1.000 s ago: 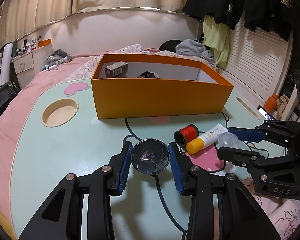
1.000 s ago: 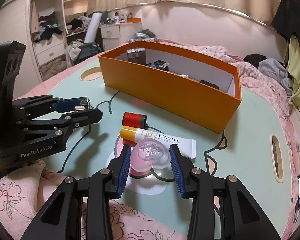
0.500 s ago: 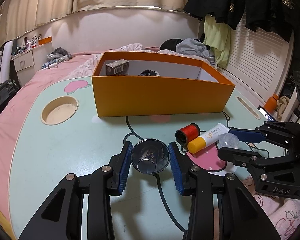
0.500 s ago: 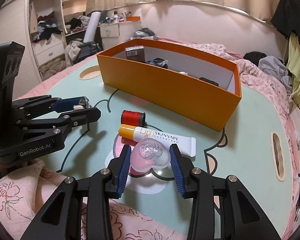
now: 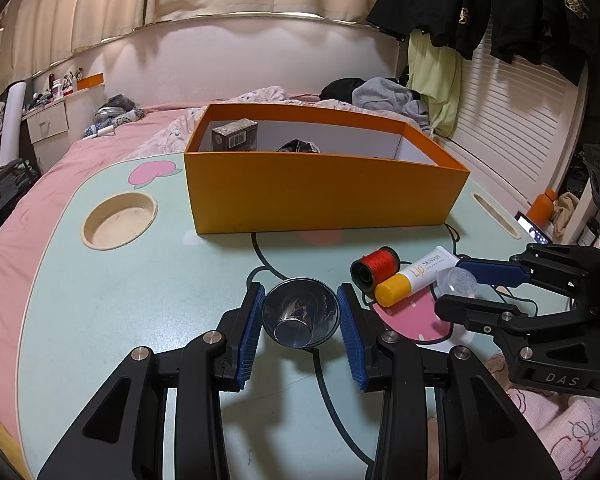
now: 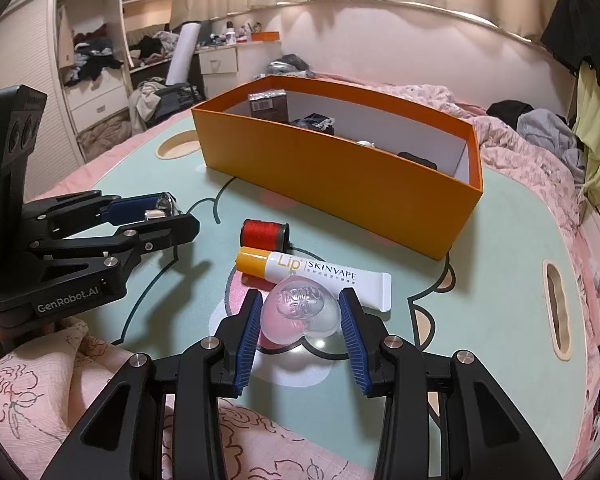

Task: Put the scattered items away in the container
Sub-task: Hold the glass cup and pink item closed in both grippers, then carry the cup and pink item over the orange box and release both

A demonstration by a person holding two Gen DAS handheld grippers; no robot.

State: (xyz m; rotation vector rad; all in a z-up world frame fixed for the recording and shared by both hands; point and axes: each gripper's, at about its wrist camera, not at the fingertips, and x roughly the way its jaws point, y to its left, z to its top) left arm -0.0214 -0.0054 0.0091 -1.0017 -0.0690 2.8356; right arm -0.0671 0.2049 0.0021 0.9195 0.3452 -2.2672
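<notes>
Right now both grasps look made. The left hand-held gripper [image 5: 300,322] has its blue pads clamped on either side of a small clear glass cup [image 5: 300,318] that lies tilted with its mouth toward the camera, low over the pale green worktop [image 5: 112,292]. The right hand-held gripper [image 6: 300,318] is clenched on a clear heart-shaped case [image 6: 299,312], just beside the white lip-balm tube [image 6: 312,270] with the yellow cap; a spool of red thread [image 6: 262,234] sits touching the tube on its far side.

Farther out stands the orange box [image 5: 324,196], open-topped, with a small dark carton [image 5: 236,136] and some dark items already inside.

So the step in hand seems to be pick-up done, carry not yet begun — each piece needs lifting clear of the box's near wall, then moving forward over the opening and letting go. Tube and spool remain to be collected.
</notes>
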